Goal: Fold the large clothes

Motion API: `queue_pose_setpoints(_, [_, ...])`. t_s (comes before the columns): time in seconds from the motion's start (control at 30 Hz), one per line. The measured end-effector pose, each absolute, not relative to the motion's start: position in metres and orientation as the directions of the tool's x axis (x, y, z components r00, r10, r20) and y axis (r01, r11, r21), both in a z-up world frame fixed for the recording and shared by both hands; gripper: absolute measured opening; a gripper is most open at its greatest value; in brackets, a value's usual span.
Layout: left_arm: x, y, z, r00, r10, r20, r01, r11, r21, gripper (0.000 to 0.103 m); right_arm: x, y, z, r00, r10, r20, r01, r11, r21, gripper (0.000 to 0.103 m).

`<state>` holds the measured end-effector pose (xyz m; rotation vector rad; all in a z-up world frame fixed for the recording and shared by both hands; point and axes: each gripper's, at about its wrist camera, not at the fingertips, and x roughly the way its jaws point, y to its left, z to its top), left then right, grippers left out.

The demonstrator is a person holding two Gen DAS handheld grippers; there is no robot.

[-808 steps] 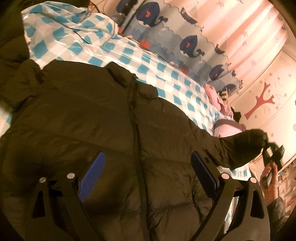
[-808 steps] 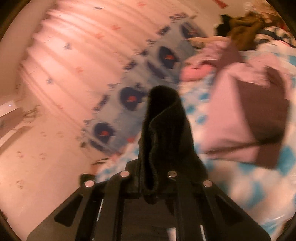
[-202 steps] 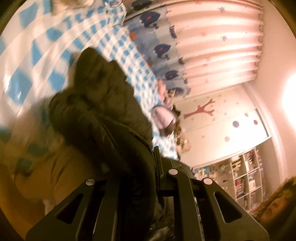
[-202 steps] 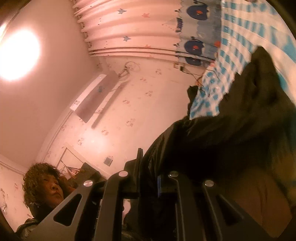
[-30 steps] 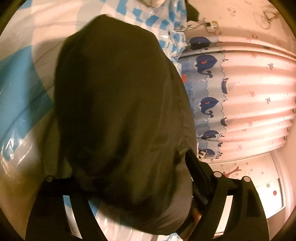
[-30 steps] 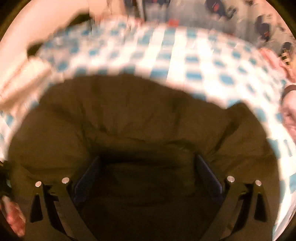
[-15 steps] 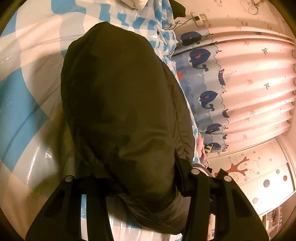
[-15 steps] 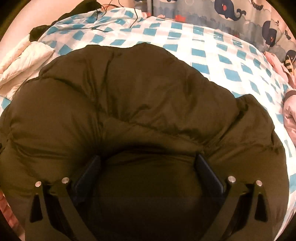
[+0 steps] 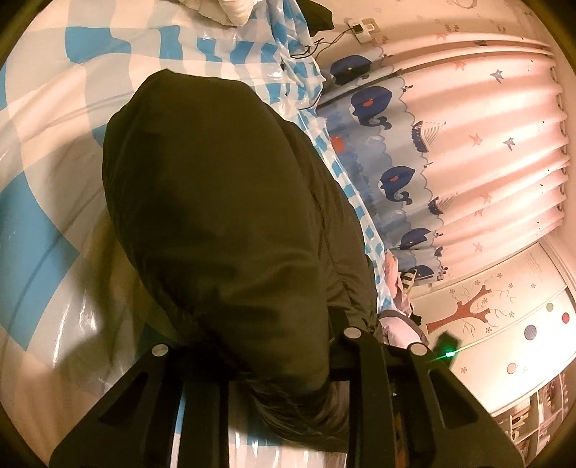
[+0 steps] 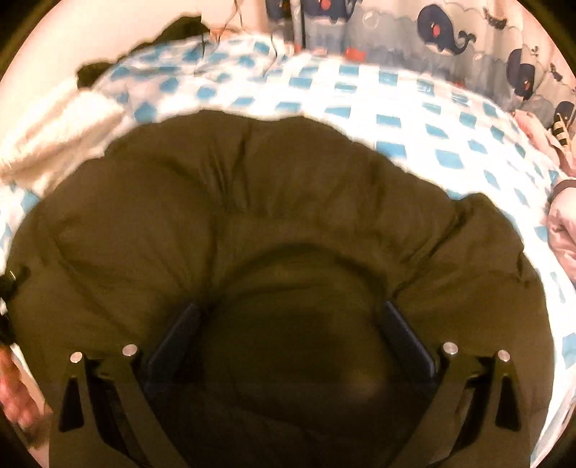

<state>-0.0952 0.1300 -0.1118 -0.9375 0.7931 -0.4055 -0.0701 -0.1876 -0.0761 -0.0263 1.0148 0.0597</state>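
A dark olive puffer jacket (image 9: 216, 198) lies bundled on the blue-and-white checked bed cover (image 9: 46, 162). My left gripper (image 9: 280, 331) is at the jacket's near edge. Its jaws are closing, and a thick bunch of the fabric is squeezed between them and hides the pads. In the right wrist view the same jacket (image 10: 252, 216) fills the lower picture. My right gripper (image 10: 291, 324) stands wide open and points down into it. Its blue pads (image 10: 176, 334) rest against the puffy cloth on both sides without pinching it.
A pink curtain with blue whales (image 9: 450, 162) hangs along the bed's far side. A white folded quilt (image 10: 54, 122) lies at the back left and pink clothes (image 10: 565, 223) at the right edge. A wall socket with cables (image 9: 360, 27) sits by the headboard corner. A hand (image 10: 14, 388) shows at the left edge.
The left jaws have come together from wide open onto the jacket's near edge, and the left gripper has lifted a little. The right gripper stays open over the jacket.
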Motion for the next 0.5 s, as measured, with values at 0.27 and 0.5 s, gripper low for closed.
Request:
queue_pose_setpoints(0.27, [-0.106, 0.100, -0.066, 0.675, -0.598, -0.433, 0.137, 0.678, -0.723, 0.017, -0.072, -0.176, -0.097, 0.542, -0.027, -0.840, -0.074, 0.994, -0.080, 0.097])
queue_pose_setpoints(0.5, [-0.118, 0.031, -0.002, 0.666, -0.594, -0.451, 0.366, 0.787, -0.497, 0.017, -0.075, -0.182, -0.102, 0.554, -0.010, -0.833, -0.063, 0.997, -0.054, 0.097])
